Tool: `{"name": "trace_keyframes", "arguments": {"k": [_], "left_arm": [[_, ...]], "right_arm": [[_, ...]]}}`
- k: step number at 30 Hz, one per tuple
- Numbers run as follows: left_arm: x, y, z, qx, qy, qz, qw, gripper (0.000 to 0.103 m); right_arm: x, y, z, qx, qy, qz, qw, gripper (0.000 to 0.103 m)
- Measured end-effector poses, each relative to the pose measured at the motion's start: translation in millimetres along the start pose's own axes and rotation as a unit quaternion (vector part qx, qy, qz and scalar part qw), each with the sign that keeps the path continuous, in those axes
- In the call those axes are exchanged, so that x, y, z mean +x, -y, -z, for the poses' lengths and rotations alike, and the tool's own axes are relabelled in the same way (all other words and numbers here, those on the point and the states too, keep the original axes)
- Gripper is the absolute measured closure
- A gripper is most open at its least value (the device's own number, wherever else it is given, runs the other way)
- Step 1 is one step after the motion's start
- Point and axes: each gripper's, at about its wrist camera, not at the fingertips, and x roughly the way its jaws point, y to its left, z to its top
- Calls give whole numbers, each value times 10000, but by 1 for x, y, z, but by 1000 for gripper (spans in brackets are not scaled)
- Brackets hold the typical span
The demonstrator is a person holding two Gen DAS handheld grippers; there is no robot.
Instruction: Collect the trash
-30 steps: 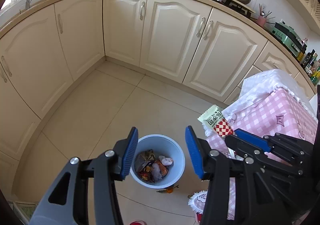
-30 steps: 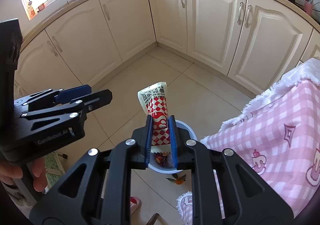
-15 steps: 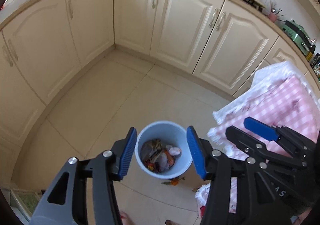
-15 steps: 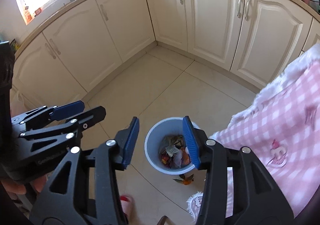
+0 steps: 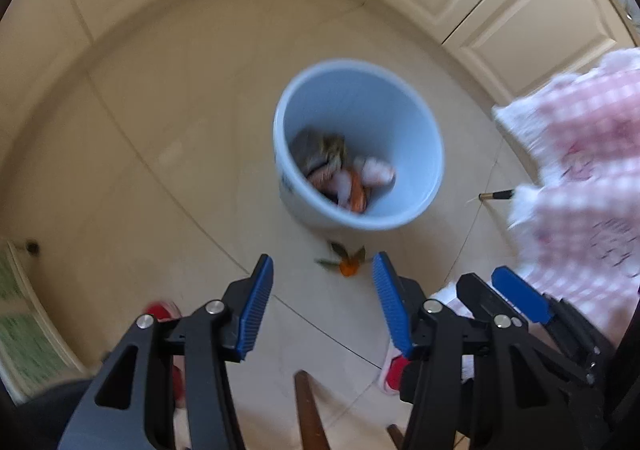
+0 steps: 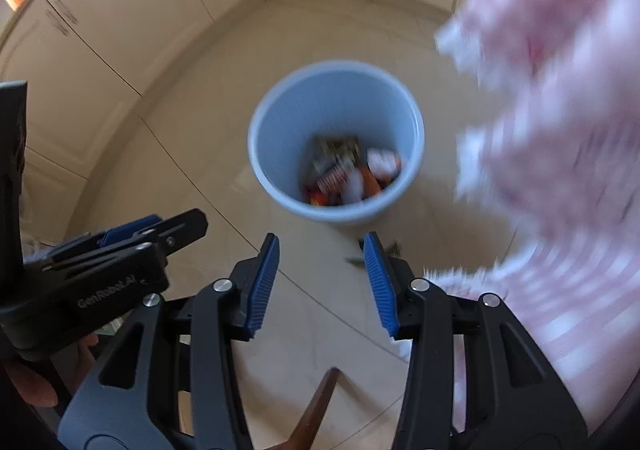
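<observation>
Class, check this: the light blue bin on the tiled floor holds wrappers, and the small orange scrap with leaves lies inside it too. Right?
Not quite. The left wrist view shows the orange scrap with leaves lying on the floor tiles just outside the light blue bin; the wrappers are inside.

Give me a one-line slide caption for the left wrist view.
Left gripper open and empty above tiled floor, facing a blue trash bin holding wrappers, orange peel scrap beside it.

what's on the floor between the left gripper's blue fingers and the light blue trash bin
In the left wrist view, a small orange fruit scrap with green leaves lies on the beige floor tile between the left gripper and the light blue plastic trash bin.
</observation>
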Motion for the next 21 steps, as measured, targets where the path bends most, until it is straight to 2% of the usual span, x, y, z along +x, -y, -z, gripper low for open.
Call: {"name": "trace_keyframes", "arguments": {"k": [4,8,12,15,19,21], "left_arm": [[48,-17,28,-342,-277,27,9990,52],[100,-41,46,-521,-684,52,9963,52],[136,-71,48,-1081,-738,97,9914,52],[160,-86,47,-1091,-801,-65,9908,52],[210,-95,47,-1412,-1092,-12,9839,52],[234,-91,45,-1410,-1244,31,9822,52]], "right_arm": [[49,26,35,575,-398,129,9975,59],[118,57,59,1231,-1013,336,9866,59],[177,77,72,1665,-1435,422,9746,59],[219,88,75,1833,-1577,515,9690,59],[259,98,78,2098,-1627,580,9624,60],[270,105,73,2251,-1554,591,9601,63]]}}
